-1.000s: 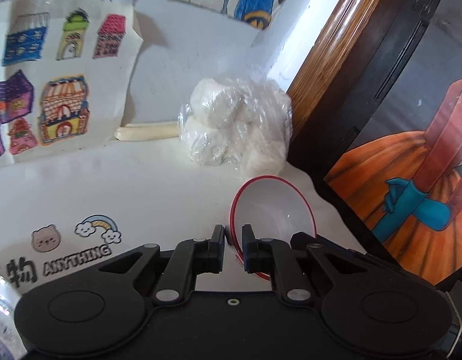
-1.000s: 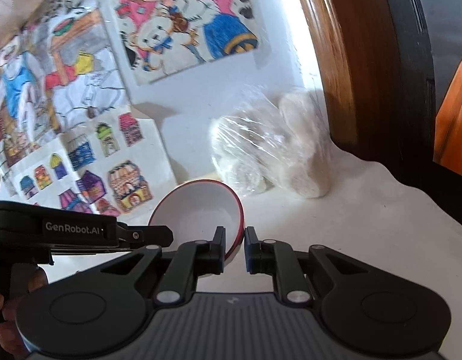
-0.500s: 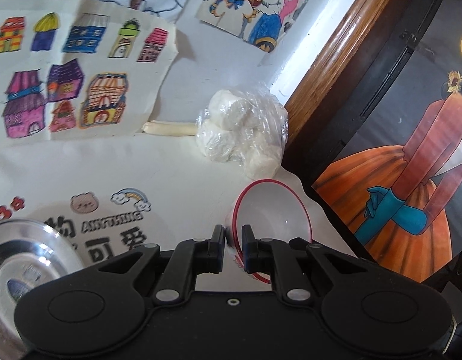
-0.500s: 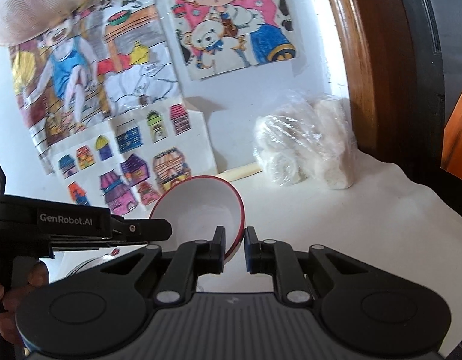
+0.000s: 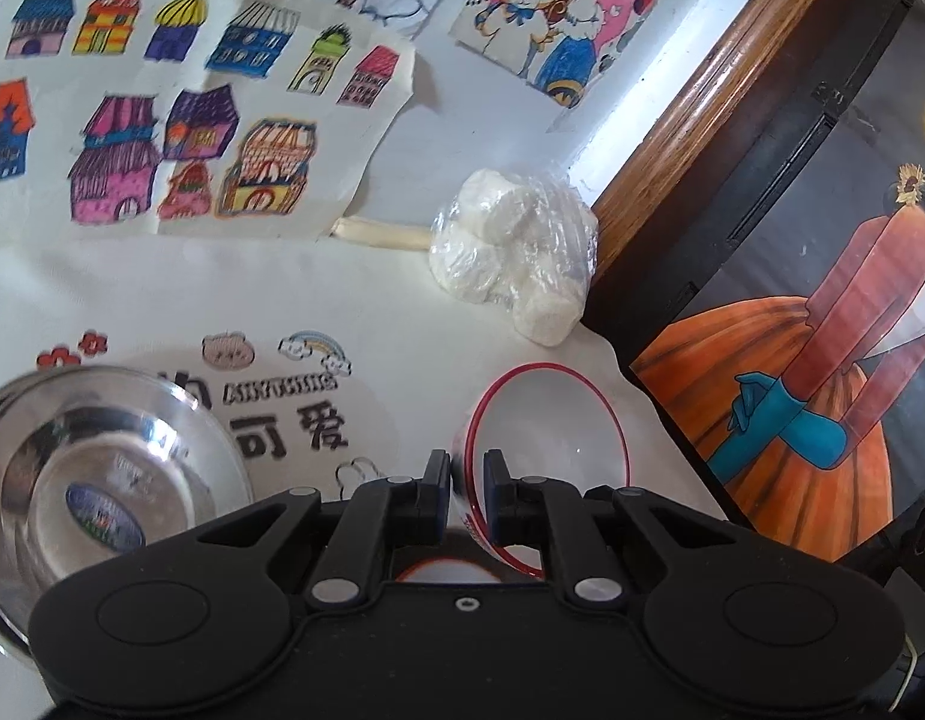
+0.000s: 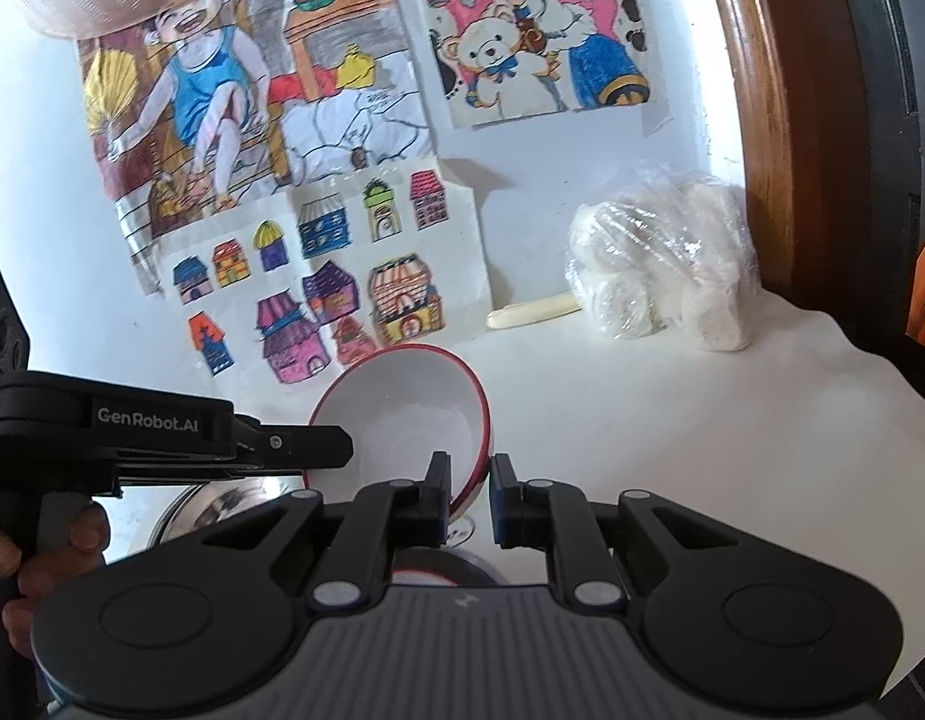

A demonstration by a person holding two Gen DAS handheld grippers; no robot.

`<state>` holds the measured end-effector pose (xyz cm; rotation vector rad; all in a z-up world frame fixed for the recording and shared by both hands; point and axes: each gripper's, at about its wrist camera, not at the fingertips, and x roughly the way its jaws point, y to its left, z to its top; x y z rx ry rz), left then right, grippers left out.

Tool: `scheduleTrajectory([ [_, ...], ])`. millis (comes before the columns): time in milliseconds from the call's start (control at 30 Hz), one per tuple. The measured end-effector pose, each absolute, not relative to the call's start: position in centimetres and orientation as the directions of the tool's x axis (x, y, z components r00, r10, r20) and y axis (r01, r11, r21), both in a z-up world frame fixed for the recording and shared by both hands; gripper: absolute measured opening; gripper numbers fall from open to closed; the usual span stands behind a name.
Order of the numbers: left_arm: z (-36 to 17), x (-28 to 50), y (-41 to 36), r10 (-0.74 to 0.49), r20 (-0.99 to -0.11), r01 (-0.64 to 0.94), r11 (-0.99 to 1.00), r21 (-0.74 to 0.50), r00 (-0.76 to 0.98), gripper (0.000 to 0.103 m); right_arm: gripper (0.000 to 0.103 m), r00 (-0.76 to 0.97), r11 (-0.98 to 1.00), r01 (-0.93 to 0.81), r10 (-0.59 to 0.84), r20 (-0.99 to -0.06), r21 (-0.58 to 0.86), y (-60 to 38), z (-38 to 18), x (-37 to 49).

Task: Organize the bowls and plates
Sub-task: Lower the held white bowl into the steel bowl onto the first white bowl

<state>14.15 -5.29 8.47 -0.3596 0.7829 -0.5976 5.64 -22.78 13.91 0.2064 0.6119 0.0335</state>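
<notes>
A white bowl with a red rim [image 5: 546, 438] hangs tilted between both grippers, above the white tablecloth. My left gripper [image 5: 467, 480] is shut on its left rim. In the right wrist view the same bowl [image 6: 402, 414] has my right gripper [image 6: 468, 480] shut on its right rim. The left gripper [image 6: 336, 450] reaches in from the left there, with a hand on its handle. A shiny steel bowl [image 5: 102, 480] sits on the table to the left, lower than the held bowl. Part of it also shows in the right wrist view [image 6: 222, 504].
A clear bag of white lumps [image 5: 516, 264] lies at the back right by a pale stick [image 5: 381, 234]. Coloured drawings [image 5: 192, 138] cover the wall behind. A wooden frame [image 5: 702, 90] and an orange painting [image 5: 792, 408] border the table's right side.
Both grippers have carried the bowl back and to the left, away from the bag. The steel bowl has come into view at the lower left. Both grips are unchanged.
</notes>
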Motion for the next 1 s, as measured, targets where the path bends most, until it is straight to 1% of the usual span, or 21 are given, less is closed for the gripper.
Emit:
scheduleTrajectory([
  [567,5.2,12.8,-4.0,-0.636,-0.594,0.325,0.768,-0.552,0.492,0.012,0.016,0.774,0.975,-0.003,0.142,-0.617,0.221,-21.8,12.1,3.0],
  [1000,4.1,11.8,-4.0,-0.631,-0.615,0.327,0.774,-0.542,0.473,0.012,0.016,0.74,0.968,0.005,0.165,-0.652,0.251,-22.3,10.9,1.9],
])
